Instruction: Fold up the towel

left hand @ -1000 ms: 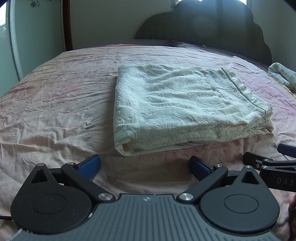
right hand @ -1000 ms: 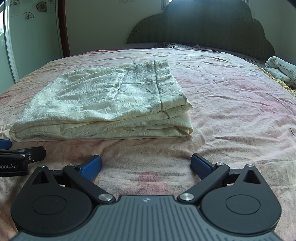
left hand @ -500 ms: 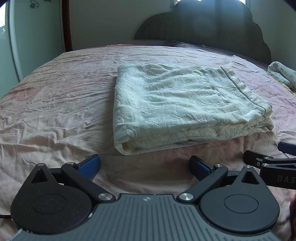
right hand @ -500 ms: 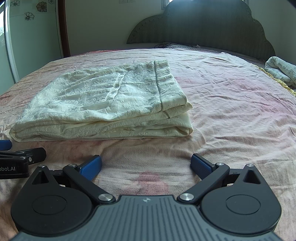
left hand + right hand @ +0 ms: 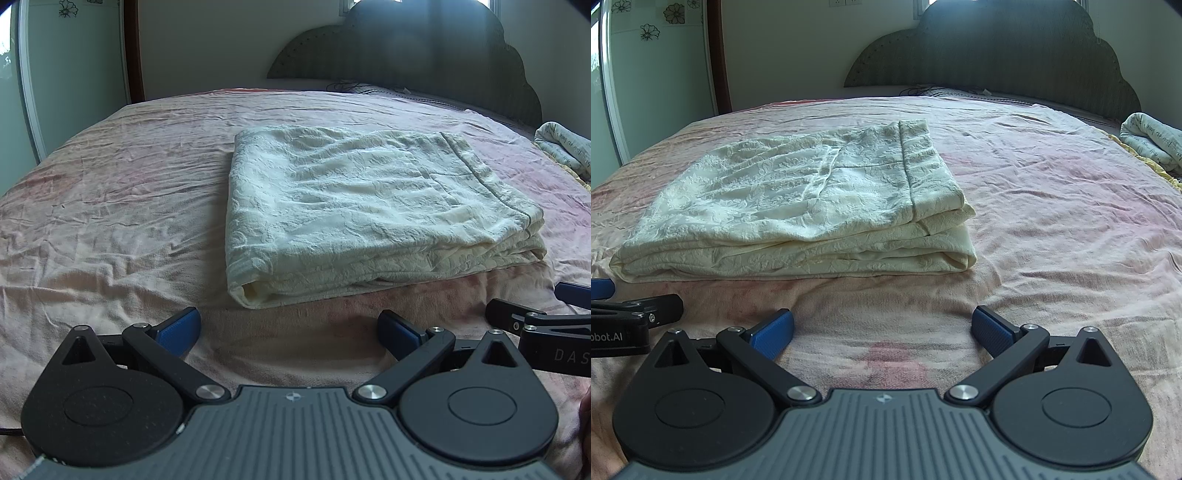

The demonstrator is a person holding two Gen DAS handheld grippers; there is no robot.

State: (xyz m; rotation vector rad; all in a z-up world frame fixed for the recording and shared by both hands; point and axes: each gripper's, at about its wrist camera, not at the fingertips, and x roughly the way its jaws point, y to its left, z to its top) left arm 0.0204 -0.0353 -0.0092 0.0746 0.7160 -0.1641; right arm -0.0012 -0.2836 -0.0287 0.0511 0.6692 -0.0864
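Observation:
A cream towel [image 5: 369, 214] lies folded into a thick rectangle on the pink bedspread [image 5: 110, 221]. In the right wrist view the same towel [image 5: 798, 206] sits left of centre, its stacked layers facing me. My left gripper [image 5: 290, 328] hovers open just short of the towel's near left corner, nothing between its blue pads. My right gripper [image 5: 882, 330] is open too, over bare bedspread [image 5: 1052, 240] in front of the towel's right end. Each gripper shows at the edge of the other's view: the right gripper [image 5: 546, 317] and the left gripper [image 5: 635, 306].
A dark scalloped headboard [image 5: 993, 51] stands at the far end of the bed. A rolled printed cloth [image 5: 1152, 142] lies at the far right edge. A window frame [image 5: 26, 81] and wall run along the left side.
The left wrist view has crept slightly forward and tilted, so the towel sits a little lower. The right wrist view is unchanged. Both grippers stay open.

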